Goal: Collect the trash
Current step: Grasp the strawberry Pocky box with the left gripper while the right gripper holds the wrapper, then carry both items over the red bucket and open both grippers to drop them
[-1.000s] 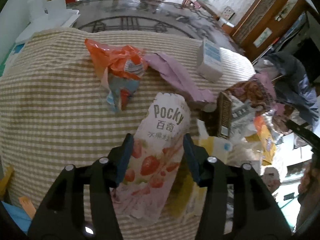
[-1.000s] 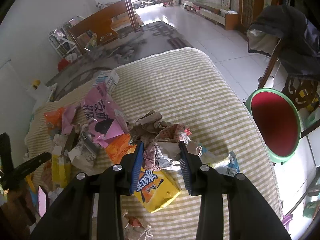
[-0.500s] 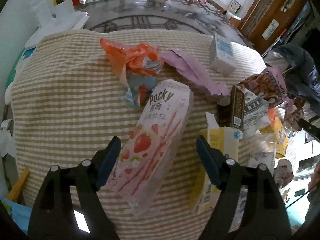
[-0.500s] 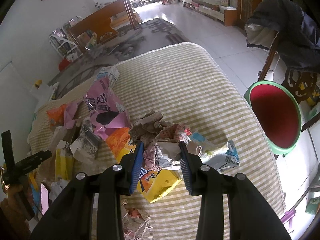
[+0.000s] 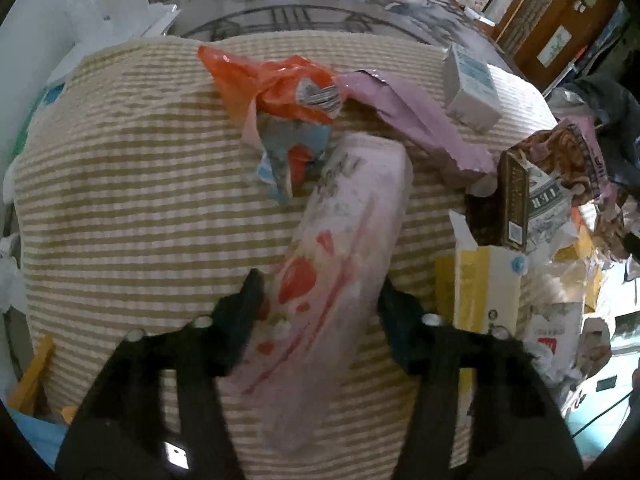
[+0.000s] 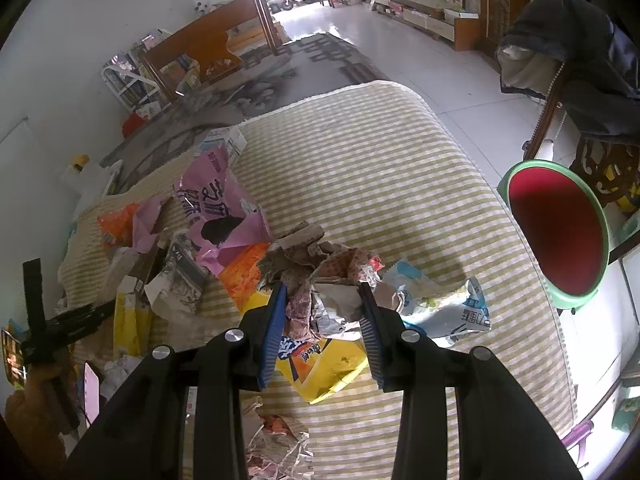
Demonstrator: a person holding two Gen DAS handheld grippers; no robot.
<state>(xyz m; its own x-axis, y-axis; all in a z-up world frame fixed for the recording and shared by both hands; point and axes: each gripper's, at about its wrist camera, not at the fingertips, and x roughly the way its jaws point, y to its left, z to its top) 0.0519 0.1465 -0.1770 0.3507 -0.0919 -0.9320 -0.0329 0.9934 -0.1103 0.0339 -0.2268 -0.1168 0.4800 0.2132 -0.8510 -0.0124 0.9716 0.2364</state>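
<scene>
left hand-held gripper (image 5: 320, 300), wrist view: fingers spread on either side of a pink strawberry biscuit-stick box (image 5: 340, 248) that lies flat on the striped worktop (image 5: 132, 184). the view is blurred, and whether the pads touch the box sides cannot be told; the jaws stand apart and wider than the box's near end. beyond the far end of the box lie an orange snack wrapper (image 5: 276, 84), a lilac wrapper (image 5: 416, 120) and a small white carton (image 5: 472, 88); just right of the box stands a yellow carton (image 5: 484, 292), with a heap of mixed wrappers behind it.

right hand-held gripper (image 6: 322, 308), wrist view: jaws pinching a crumpled wad of foil and paper wrappers (image 6: 320, 280), held above a yellow snack bag (image 6: 324, 364) and beside a white-and-blue packet (image 6: 436, 304). a large pink bag (image 6: 216, 208) lies left of the wad. a green-rimmed red basin (image 6: 560, 236) stands off the worktop's edge, well right of the wad, and is judged the likely place for the trash.

step in hand, as a judgement: the left side is at the grasp stage on the box, and the right side has its load ready to carry. the next move calls for squeezing the left jaws squarely on the box's long sides, then lifting without dragging neighbouring litter.
</scene>
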